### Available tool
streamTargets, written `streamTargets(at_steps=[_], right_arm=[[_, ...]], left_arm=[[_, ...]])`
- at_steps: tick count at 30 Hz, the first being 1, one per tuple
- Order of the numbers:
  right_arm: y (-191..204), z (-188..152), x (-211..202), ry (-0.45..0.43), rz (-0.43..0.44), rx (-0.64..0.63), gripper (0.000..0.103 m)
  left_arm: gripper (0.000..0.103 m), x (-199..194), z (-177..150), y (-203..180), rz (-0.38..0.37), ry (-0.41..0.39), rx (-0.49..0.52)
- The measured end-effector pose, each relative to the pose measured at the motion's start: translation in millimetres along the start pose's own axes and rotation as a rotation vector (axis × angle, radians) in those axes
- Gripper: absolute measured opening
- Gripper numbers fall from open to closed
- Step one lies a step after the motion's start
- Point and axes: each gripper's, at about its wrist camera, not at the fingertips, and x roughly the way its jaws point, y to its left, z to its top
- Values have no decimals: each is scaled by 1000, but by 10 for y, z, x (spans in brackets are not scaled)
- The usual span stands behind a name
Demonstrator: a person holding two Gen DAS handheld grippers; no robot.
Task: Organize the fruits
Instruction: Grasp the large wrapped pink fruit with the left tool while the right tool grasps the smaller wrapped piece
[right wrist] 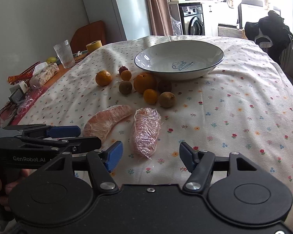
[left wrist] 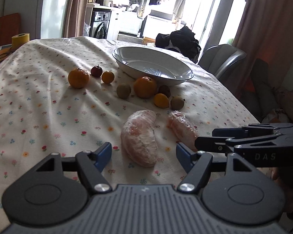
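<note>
A white bowl [left wrist: 181,79] [right wrist: 211,71] stands empty at the far side of the flowered tablecloth. In front of it lie several oranges, such as the big orange [left wrist: 145,87] [right wrist: 145,82], with kiwis [left wrist: 123,90] [right wrist: 167,99] and a small red apple [left wrist: 96,71] [right wrist: 123,69]. Nearer lie two plastic-wrapped pomelo pieces: a large one [left wrist: 139,137] [right wrist: 105,121] and a smaller one [left wrist: 182,127] [right wrist: 146,132]. My left gripper [left wrist: 143,153] is open, its fingers either side of the large piece. My right gripper [right wrist: 150,156] is open just before the smaller piece.
A glass [right wrist: 64,53], a yellow tape roll [right wrist: 93,46] [left wrist: 20,40], a tissue pack [right wrist: 45,73] and clutter sit along the table's left edge. A chair [left wrist: 221,60] with dark clothes [left wrist: 182,40] stands at the far right.
</note>
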Motion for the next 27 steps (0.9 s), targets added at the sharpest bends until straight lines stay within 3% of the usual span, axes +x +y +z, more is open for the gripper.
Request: streamTargets(at_steps=[6,10,16,22,27], right_arm=[[-8,18,108,13,10,-20,46],[30,0,83,17,-12,-63,34],[-4,11,14,23,-38,-47,32],[95,63,79,16,-46,-109,37],[152,104,208,19,-40,-149,39]], left_arm=[[64,88,4,-78,25,-14,43],[47,88,21,-50,55,-11,52],[35,52,34,45,31,-10,26],[34,28,57,11,56,-12,33],[42,137,77,-68,82,2,58]])
